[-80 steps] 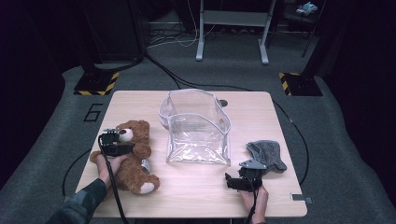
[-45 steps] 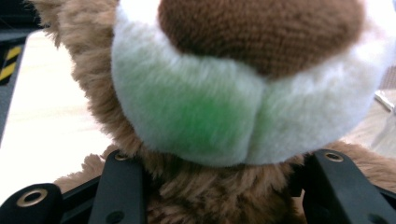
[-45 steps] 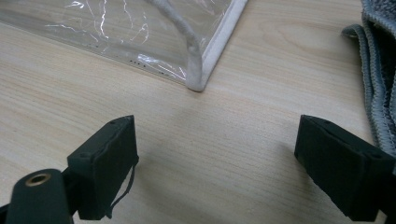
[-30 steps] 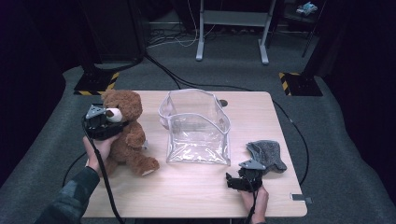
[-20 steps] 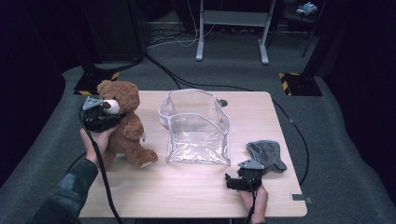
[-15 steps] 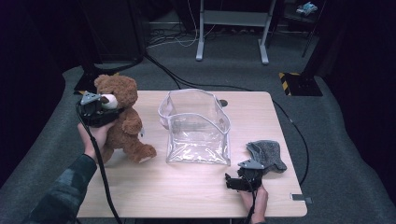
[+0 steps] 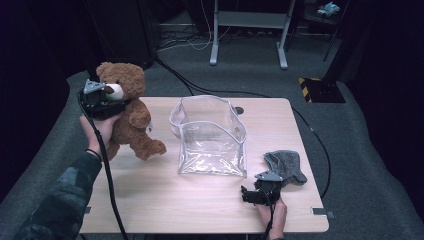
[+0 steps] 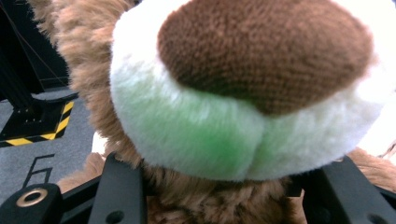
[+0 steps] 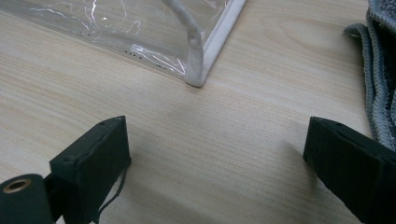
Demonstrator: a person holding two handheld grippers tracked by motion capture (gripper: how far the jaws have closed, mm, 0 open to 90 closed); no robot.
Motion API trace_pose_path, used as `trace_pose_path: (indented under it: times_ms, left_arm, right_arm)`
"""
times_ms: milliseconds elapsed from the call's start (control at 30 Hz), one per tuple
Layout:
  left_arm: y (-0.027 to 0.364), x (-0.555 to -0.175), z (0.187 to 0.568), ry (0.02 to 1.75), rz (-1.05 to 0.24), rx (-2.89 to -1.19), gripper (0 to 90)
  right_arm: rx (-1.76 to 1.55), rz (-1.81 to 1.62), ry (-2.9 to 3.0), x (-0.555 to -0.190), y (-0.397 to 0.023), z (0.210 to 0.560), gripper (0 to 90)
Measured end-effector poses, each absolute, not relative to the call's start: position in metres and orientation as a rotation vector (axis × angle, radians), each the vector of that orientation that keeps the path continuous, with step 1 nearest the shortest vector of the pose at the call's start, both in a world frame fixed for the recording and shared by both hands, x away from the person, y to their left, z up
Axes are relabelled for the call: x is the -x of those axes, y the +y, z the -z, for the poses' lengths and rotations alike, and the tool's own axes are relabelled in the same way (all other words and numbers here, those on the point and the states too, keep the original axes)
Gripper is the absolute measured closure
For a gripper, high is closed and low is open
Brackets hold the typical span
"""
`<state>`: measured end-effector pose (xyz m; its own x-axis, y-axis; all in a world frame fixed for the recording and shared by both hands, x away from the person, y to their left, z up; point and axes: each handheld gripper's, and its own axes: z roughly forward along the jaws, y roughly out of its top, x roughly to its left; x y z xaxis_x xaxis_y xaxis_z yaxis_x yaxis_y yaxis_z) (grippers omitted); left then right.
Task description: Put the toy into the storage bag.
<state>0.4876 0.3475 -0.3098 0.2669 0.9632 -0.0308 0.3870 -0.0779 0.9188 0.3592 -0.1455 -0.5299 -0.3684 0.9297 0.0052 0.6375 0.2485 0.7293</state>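
The teddy bear (image 7: 131, 112) is held by the left gripper (image 7: 100, 100), whose jaws are clamped on its neck just under the white muzzle; in the left gripper view the muzzle (image 8: 243, 126) is seen directly above the two black jaws, with brown fur pressed between them. The bear is carried upright, clear of the tabletop (image 7: 165, 195), above its far left corner, with one leg pointed toward the clear plastic bag (image 7: 210, 137).

The bag is stood open at the middle of the tabletop, to the right of the bear and apart from it. A grey cloth (image 7: 286, 166) is laid near the right edge, just beside the right gripper (image 7: 252, 192). The right gripper is rested low on the tabletop at the near right, its jaws spread wide with nothing between them but bare wood; they have just been opened a little further. In the right gripper view the bag's white-trimmed corner (image 9: 201, 70) is seen ahead of the jaws and the cloth (image 9: 380, 70) at the right edge.

Compared with a second ago, the bear has been lifted off the tabletop and carried higher and farther away; the bag, the cloth and the right gripper are left where they were.
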Motion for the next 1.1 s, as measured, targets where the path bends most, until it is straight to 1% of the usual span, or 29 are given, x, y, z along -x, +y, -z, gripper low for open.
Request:
trace_pose_path:
  times_ms: [667, 1100]
  left_arm:
    - [0.326, -0.504, 0.248, 1.209, -0.870, -1.604, 49.5]
    - [0.304, -0.517, 0.223, 1.177, -0.879, -1.589, 49.4]
  right_arm:
    - [-1.426, -0.914, 2.096, -0.359, -0.145, 0.530, 6.4]
    - [-1.428, -0.912, 2.096, -0.359, -0.145, 0.530, 6.4]
